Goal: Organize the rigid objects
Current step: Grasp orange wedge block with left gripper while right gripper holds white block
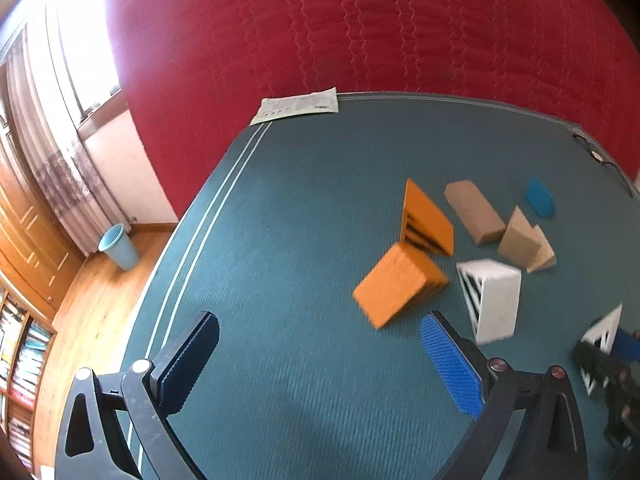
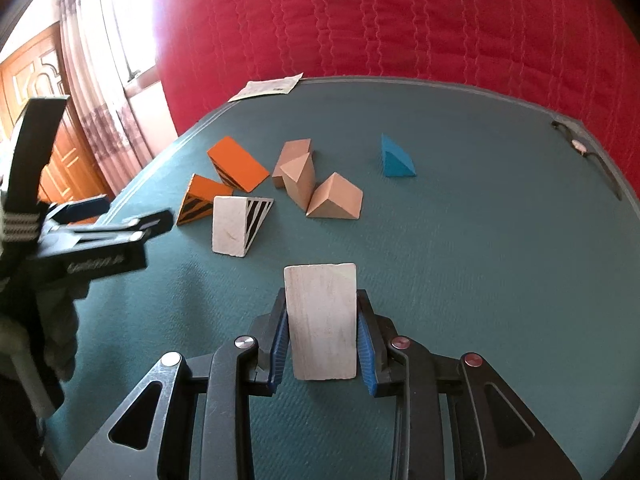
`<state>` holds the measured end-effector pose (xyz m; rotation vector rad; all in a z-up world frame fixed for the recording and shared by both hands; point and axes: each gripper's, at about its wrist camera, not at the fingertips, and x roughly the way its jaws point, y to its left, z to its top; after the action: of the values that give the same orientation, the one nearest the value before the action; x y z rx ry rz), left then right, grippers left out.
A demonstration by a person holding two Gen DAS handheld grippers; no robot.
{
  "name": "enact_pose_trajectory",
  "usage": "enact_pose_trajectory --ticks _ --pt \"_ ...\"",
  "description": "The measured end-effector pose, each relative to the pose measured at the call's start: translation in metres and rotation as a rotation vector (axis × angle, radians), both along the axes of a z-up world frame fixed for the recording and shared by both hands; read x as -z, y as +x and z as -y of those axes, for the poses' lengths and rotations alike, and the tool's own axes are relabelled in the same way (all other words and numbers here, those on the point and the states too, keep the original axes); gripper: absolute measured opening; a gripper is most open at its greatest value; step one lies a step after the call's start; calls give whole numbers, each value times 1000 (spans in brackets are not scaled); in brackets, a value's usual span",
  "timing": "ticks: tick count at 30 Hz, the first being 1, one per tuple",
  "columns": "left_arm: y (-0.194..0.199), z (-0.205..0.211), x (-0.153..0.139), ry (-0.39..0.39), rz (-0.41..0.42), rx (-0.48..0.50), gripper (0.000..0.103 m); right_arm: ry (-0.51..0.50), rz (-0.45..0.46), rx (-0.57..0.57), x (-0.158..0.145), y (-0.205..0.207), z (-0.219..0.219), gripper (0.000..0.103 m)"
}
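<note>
Right claw [image 2: 322,330]: pressed onto a white block [image 2: 322,322], pads against its two long side faces. Block held above the green surface [image 2: 480,260], on the near side of the striped white wedge [image 2: 240,226]. Long axis in line with the fingers, far end pointing toward the loose cluster of orange and tan wedges.

Left claw [image 1: 320,360]: spread wide, holding nothing, near the closer orange wedge [image 1: 398,284].

Risks, as judged:
- Grip covers only the rear portion of the block; free front end liable to pivot downward or slip out under a quick swing.
- Placement close to the striped white wedge likely to nudge it or the orange wedge touching it.
- Both claws working beside the same wedge; collision possible if paths cross.
</note>
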<state>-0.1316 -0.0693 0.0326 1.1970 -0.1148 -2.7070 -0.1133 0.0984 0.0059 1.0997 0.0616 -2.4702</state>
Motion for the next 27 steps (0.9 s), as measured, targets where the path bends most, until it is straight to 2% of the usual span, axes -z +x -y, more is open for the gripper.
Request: enact_pose_trajectory --ticks 6,8,13,14,19,27 --pt "-20 -4 5 3 5 25 102 -29 10 2 1 0 -2 31" --pt "-23 -7 7 8 11 36 98 -38 14 2 0 -2 -2 31" --pt "-30 -17 14 28 32 87 75 -46 20 8 -1 -1 -2 31" --pt "-30 -19 14 33 23 98 73 -47 20 9 -1 -1 -1 31" --pt "-32 -22 13 62 17 142 50 -49 20 9 -1 -1 -1 31" --pt "-31 -23 13 61 2 151 38 -48 18 7 0 -1 -2 32"
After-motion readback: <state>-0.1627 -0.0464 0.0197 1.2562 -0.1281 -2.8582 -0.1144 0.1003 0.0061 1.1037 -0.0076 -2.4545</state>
